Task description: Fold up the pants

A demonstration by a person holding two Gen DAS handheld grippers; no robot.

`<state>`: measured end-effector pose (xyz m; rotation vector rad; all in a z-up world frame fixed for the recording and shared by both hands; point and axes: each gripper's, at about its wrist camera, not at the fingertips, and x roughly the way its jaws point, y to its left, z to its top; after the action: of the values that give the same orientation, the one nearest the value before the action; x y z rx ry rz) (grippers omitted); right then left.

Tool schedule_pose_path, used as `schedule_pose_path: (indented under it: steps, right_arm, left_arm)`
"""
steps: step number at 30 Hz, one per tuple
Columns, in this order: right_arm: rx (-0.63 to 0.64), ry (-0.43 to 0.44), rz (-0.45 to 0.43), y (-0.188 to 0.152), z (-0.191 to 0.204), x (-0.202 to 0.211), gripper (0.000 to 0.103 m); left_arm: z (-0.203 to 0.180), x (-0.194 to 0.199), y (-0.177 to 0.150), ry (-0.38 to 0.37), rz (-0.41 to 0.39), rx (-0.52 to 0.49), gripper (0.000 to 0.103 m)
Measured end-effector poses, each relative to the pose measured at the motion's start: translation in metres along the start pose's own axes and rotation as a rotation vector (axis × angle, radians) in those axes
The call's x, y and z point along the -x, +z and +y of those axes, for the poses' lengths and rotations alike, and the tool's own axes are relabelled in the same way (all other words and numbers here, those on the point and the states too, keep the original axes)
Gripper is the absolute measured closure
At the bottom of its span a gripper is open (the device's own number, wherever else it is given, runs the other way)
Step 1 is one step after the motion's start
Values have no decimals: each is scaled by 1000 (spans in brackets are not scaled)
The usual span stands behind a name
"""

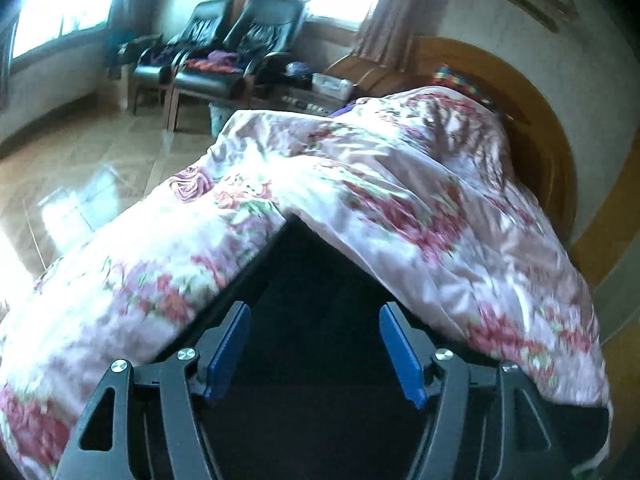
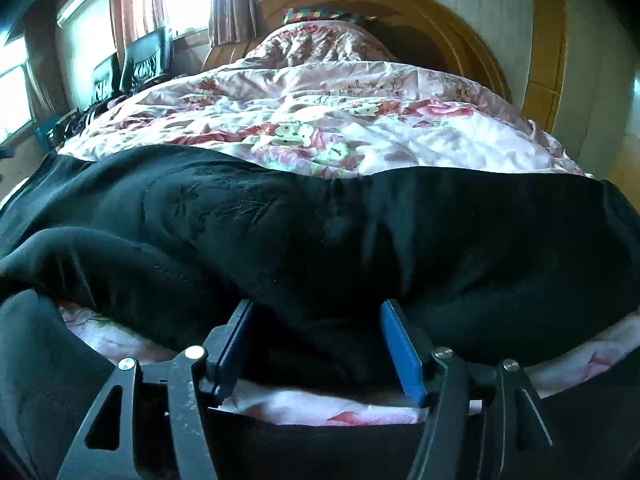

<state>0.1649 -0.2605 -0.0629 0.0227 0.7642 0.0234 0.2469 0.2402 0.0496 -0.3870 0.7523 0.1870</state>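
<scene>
The black pants lie bunched across the floral quilt, with faint leaf stitching on the cloth. My right gripper sits low at their near edge. Its blue pads stand apart, and a loose fold of the black cloth lies between them without being pinched. In the left wrist view a pointed corner of the pants spreads flat on the quilt. My left gripper hovers over that corner, open wide, with its blue pads clear of the cloth.
A curved wooden headboard rises behind the quilt, with a multicoloured pillow against it. Two black armchairs piled with clothes stand by the windows beyond the bed's far side. A tiled floor lies beside the bed.
</scene>
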Motion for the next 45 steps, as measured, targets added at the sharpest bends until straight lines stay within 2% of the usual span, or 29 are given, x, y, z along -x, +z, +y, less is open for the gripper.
schedule_pose_path:
  steps: [5,12,17,18,20,21,22,23,24,25,28,31,33,35,38,42,45]
  right_arm:
    - [-7,15,-9,-2,-2,-1,36]
    - [-6,14,-16,-2,-2,-1,35]
    - [-5,14,-17,-3,-2,-1,35]
    - [-6,14,-19,-3,-1,-1,35]
    - [-7,15,-24,-3,-1,-1,35]
    - [-8,16,-27,-3,-1,-2,35]
    - [-10,18,-28,-4,-1,-2,35]
    - [-11,20,-28,-4,-2,-3,35]
    - [-13,23,-28,-4,-3,-3,35]
    - [-15,26,-28,-4,-3,-4,35]
    - [-19,30,-28,-4,-4,-5,34]
    - [-19,29,-29,-4,-4,-4,34]
    - [-19,29,-29,-4,-4,-5,34]
    - [-18,28,-29,-4,-3,-4,34]
    - [-15,24,-27,-5,-3,-4,34]
    - [-3,11,-8,-2,-1,-6,33]
    - [26,-16,52,7,4,-7,33]
  left_arm:
    - [-3,-31,32,99,-15,-60,35]
    - [-24,-86,40,158,82,-211,35]
    - [-20,-111,40,170,142,-186,35]
    - [-17,-114,39,164,152,-166,39]
    - [-14,-118,34,159,156,-154,53]
    - [-15,-120,32,181,159,-167,70]
    - [-15,-120,29,194,158,-182,83]
    - [-14,-119,28,176,156,-177,85]
    - [-12,-115,26,148,141,-155,93]
    - [-11,-110,25,128,127,-130,94]
    - [-9,-85,21,73,70,-75,95]
    - [-13,-49,14,-11,15,-80,95]
    - [-13,-16,4,-93,-29,-83,95]
    - [-9,12,-9,-139,-64,-82,95]
    - [6,41,-33,-185,-73,-23,95]
    - [31,60,-73,-195,-60,73,95]
    - [52,64,-102,-208,-39,171,95]
